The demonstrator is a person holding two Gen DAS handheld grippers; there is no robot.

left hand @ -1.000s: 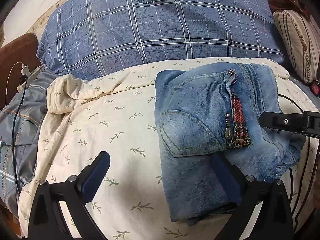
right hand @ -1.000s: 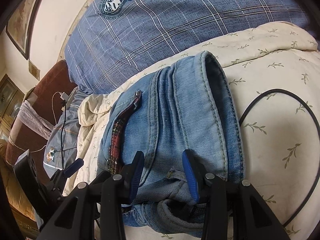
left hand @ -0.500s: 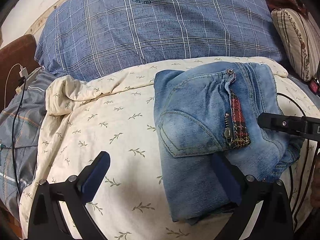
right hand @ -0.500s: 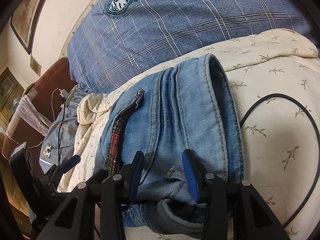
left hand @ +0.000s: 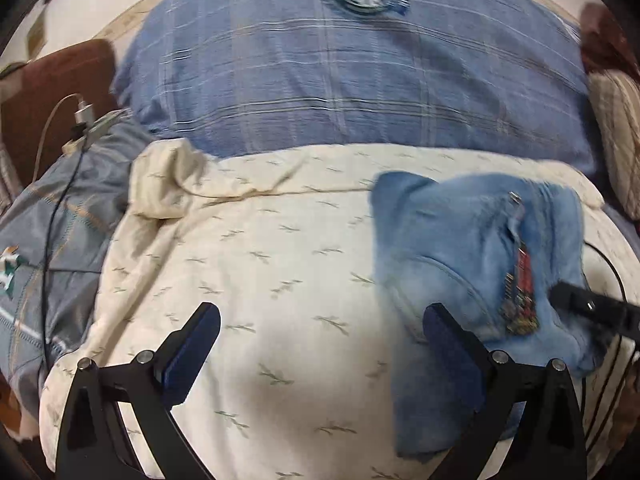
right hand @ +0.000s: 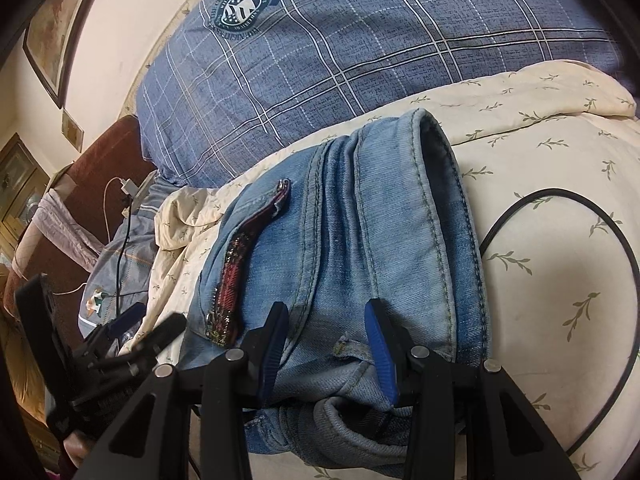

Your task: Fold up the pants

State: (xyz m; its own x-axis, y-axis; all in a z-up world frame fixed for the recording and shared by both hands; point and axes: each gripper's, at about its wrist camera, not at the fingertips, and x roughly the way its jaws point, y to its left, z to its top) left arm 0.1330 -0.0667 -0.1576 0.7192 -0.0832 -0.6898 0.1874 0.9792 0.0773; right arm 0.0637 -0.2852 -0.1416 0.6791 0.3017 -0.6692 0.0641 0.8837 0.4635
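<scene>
The right gripper (right hand: 330, 334) clasps the folded jeans (right hand: 360, 248) (cream bedspread (right hand: 560, 184) beneath).

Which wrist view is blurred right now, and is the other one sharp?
Left wrist view: motion-smeared, the plaid pillow and jeans streaked, while the left claw stays crisp. Right wrist view: sharp, with the jeans stitching and pillow badge clear. Both have fisheye bending and dark corners.

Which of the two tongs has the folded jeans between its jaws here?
The right tongs: the jeans bunch between its blue pads. The left tongs gape over the cream leaf-print quilt, with nothing between them.
</scene>
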